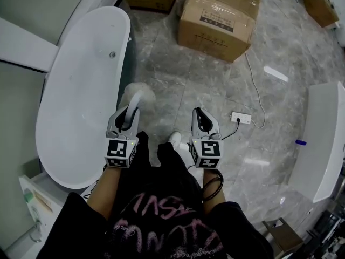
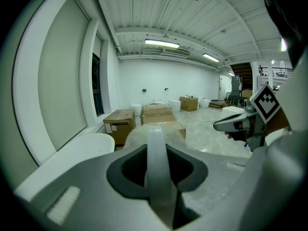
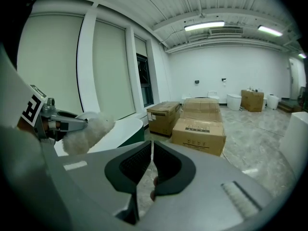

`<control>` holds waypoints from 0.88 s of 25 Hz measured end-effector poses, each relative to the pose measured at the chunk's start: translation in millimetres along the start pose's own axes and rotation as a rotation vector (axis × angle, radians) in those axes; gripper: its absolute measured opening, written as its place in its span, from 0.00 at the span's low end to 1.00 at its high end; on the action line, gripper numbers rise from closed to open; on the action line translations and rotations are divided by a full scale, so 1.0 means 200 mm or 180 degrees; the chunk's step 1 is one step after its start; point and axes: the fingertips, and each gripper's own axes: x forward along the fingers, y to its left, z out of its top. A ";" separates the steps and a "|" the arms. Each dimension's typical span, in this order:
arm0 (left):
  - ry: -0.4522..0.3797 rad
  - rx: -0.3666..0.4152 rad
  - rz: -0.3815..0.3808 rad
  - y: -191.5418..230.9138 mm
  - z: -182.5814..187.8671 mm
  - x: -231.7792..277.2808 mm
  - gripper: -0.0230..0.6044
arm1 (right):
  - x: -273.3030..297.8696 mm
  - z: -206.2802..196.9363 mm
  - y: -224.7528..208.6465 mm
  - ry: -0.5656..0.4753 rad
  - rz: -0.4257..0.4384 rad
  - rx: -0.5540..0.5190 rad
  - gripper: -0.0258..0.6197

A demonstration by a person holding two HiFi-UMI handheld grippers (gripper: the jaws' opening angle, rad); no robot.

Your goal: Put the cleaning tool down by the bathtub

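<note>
Head view. One tool [image 1: 136, 97], white, held in the left hand-held gripper [image 1: 129, 115]. Its long axis runs away from the person, with the fluffy head foremost, above the floor [image 1: 178, 85] and just beside the rim of the tub [image 1: 81, 90]. One right hand-held gripper [image 1: 200, 115], near the left and level with it. Four boxes [image 1: 215, 23] beyond the tub. One power strip [image 1: 241, 117] with its cable on the grey marbled tile.

Left gripper view. The jaws are clamped on the tool's flat white handle [image 2: 156, 167], which runs straight forward between them to the fluffy head [image 2: 137, 134]. The tub [image 2: 82, 150] lies to the left. The room is large and white, with a ribbed ceiling and strip lights.

Right gripper view. The jaws are closed together with nothing between them. The tool's head [image 3: 89, 129] points towards the tub [image 3: 120, 131], and two boxes [image 3: 199, 129] stand nearest on the floor.
</note>
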 end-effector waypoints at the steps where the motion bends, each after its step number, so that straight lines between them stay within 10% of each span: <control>1: 0.0008 -0.0012 -0.0020 0.00 0.00 0.02 0.17 | 0.01 0.00 0.00 0.0008 -0.0021 -0.0003 0.08; 22: 0.0230 -0.0169 -0.0310 0.16 -0.26 0.25 0.17 | 0.21 -0.18 0.02 0.0205 -0.0298 0.0123 0.08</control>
